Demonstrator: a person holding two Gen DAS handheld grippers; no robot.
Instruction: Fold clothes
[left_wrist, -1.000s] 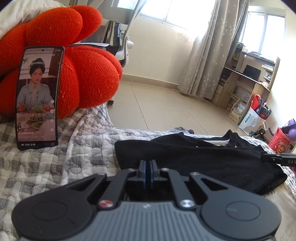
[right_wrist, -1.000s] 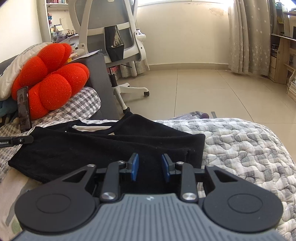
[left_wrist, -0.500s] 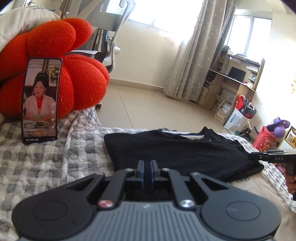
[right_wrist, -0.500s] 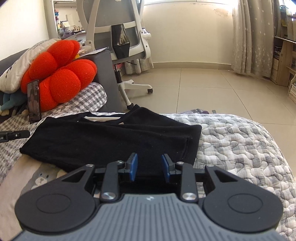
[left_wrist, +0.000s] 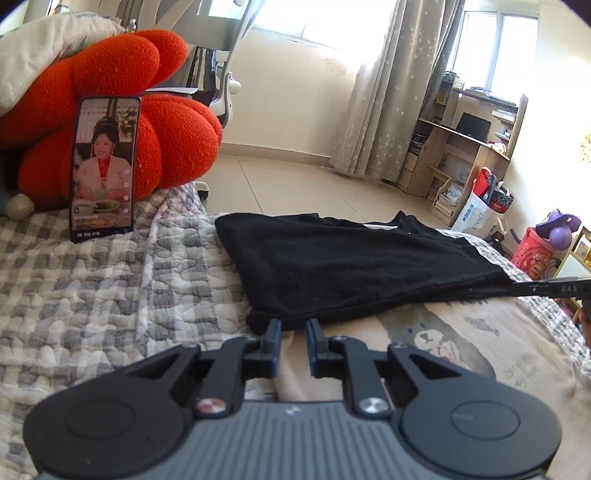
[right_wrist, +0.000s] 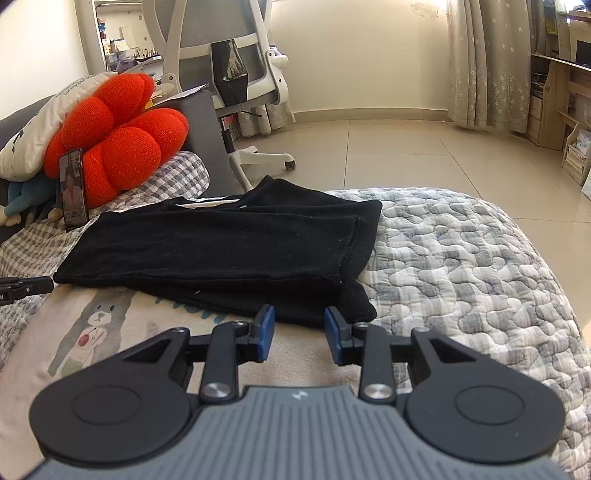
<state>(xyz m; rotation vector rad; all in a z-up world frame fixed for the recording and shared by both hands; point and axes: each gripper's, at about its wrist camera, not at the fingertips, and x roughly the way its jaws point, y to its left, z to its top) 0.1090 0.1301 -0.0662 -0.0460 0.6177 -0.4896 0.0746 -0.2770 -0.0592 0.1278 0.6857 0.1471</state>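
Left wrist view: left gripper (left_wrist: 293, 326) jaws opening, nothing between them, just short of near hem of black garment (left_wrist: 347, 266). Right wrist view: right gripper (right_wrist: 299, 321) jaws spread, empty, at garment's near right corner. Garment flat on quilted bed (right_wrist: 461, 258), sides apparently folded in; crosswise fold judged remaining. Both grippers angled down toward bed, apart along near edge.

Home bedroom: quilted bed (right_wrist: 461, 258), curtains (left_wrist: 388, 92), desk (left_wrist: 461, 147).
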